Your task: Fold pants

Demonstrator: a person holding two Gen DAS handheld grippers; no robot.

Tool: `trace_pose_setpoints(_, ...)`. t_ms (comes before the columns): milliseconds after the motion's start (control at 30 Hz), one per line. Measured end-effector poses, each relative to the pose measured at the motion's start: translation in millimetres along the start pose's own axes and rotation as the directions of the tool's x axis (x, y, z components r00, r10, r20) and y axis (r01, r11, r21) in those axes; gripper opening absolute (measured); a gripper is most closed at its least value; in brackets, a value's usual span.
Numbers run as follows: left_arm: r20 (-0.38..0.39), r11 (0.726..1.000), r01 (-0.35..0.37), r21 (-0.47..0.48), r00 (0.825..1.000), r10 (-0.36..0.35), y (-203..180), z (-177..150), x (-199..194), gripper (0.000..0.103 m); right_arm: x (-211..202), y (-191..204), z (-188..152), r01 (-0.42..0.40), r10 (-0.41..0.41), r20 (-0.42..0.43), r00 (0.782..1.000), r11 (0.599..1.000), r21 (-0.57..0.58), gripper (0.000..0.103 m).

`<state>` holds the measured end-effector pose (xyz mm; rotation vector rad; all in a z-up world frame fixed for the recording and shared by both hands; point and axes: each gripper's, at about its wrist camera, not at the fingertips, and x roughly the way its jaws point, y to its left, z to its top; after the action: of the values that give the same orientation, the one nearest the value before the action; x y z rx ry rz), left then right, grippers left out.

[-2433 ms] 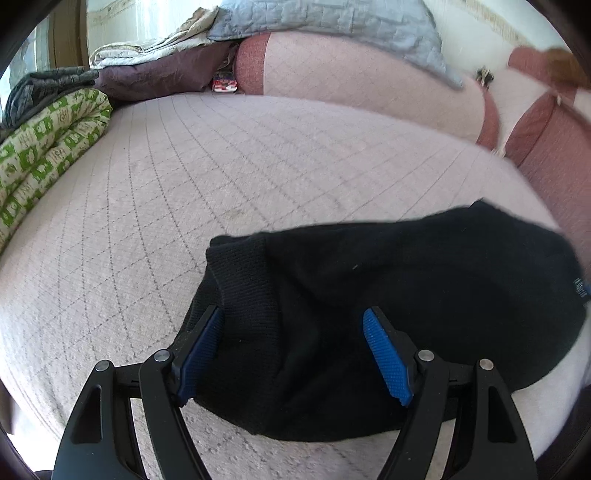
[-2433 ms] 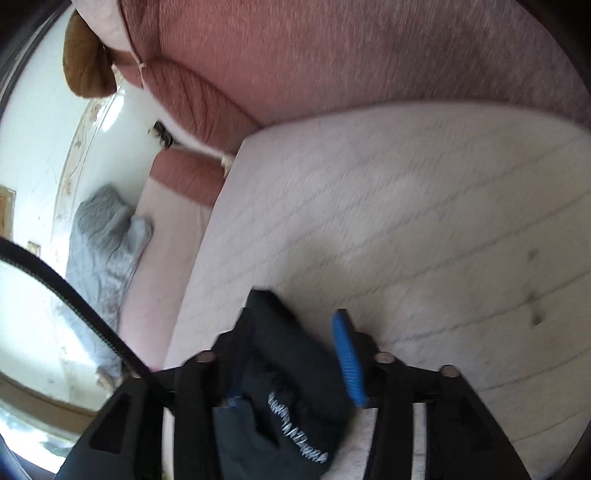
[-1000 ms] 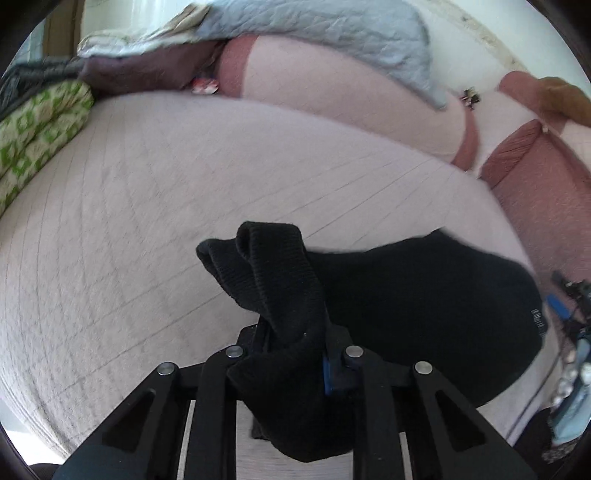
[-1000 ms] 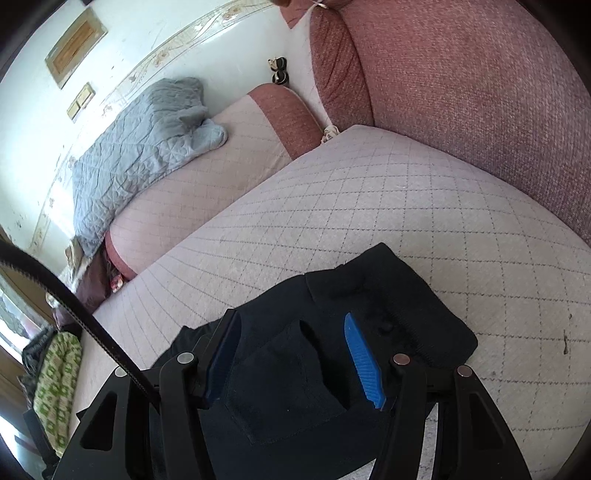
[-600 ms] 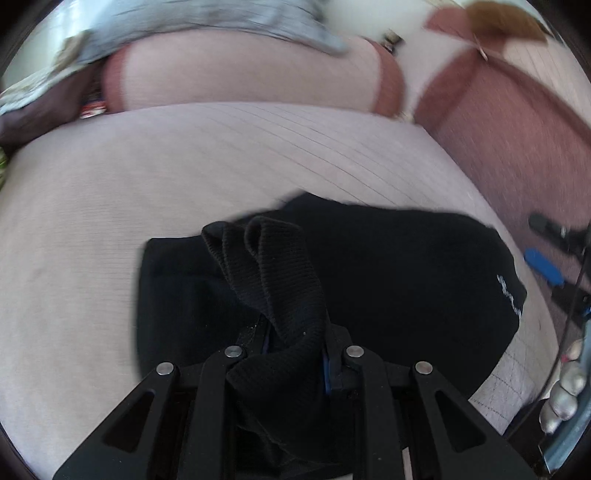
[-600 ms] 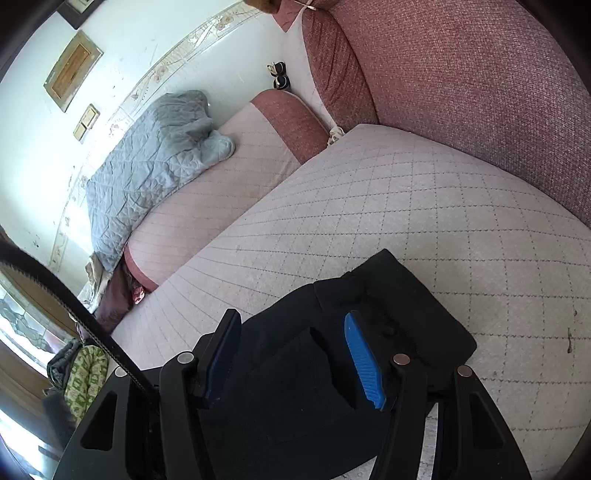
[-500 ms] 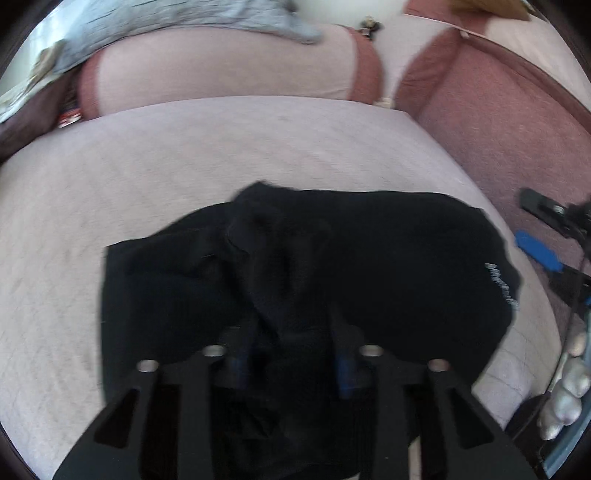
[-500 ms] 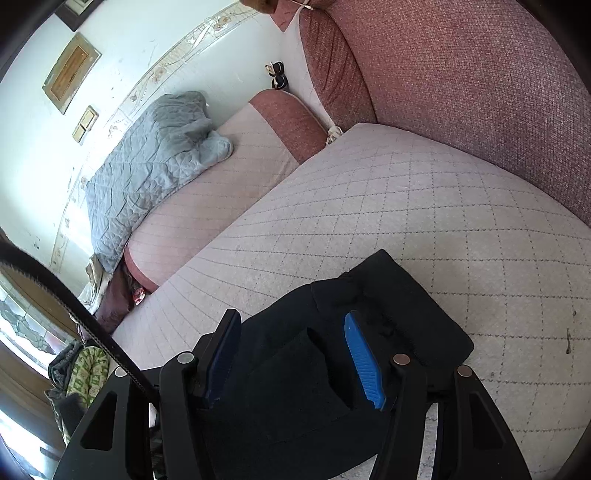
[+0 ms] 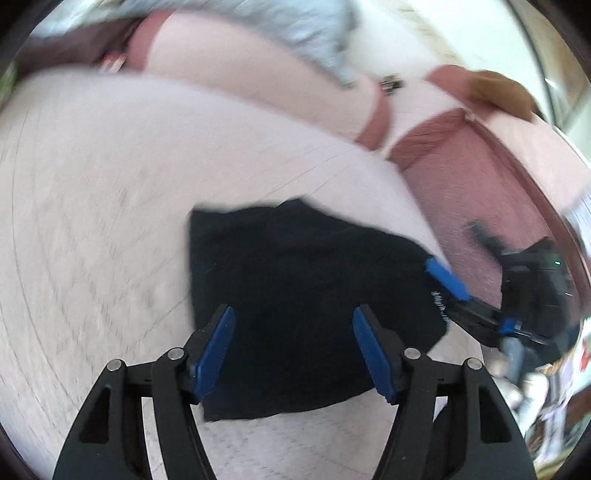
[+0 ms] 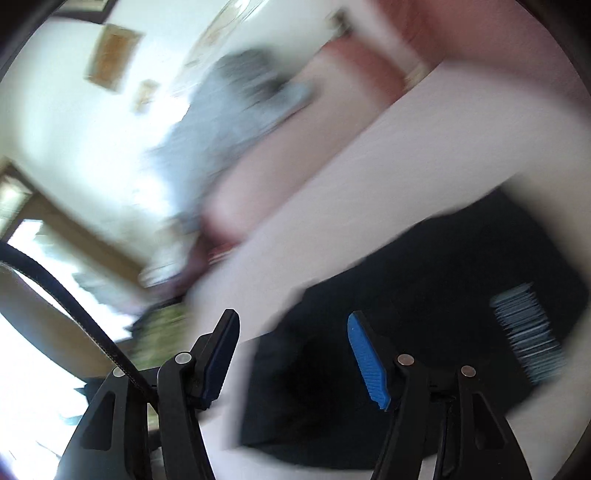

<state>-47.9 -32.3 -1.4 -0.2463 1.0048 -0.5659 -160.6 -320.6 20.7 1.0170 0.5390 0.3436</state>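
Observation:
The black pants (image 9: 303,288) lie folded into a compact block on the pale quilted sofa seat (image 9: 92,206). My left gripper (image 9: 295,350) is open and empty, just above the near edge of the pants. My right gripper (image 10: 295,354) is open and empty too, over the pants (image 10: 424,332), in a blurred view. In the left wrist view the right gripper (image 9: 447,280) shows at the pants' right edge, near a small white label (image 9: 439,306).
Reddish back cushions (image 9: 480,206) rise at the right. A grey quilted blanket (image 9: 295,33) lies over a pink bolster (image 9: 240,74) at the back. Cluttered items (image 9: 554,387) lie beyond the seat's right edge. A green patterned cloth (image 10: 159,336) shows at the left.
My left gripper opened and let go of the bunched pants cuff, which now lies flat on the folded stack. Both grippers are swinging, so both views are blurred.

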Motion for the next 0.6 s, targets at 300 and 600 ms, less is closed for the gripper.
trace_pose_setpoints(300, -0.031, 0.999, -0.038, 0.025, 0.999, 0.039, -6.6, -20.1, 25.7, 0.065, 72.1, -42.2, -5.3, 0.069, -0.049, -0.185, 0.982, 0.992, 0.106, 0.065)
trace_pose_setpoints(600, -0.029, 0.993, -0.073, 0.097, 0.997, 0.076, -13.7, -31.8, 11.5, 0.065, -11.6, -47.7, 22.5, 0.219, -0.232, 0.084, 0.969, 0.966, 0.138, 0.066)
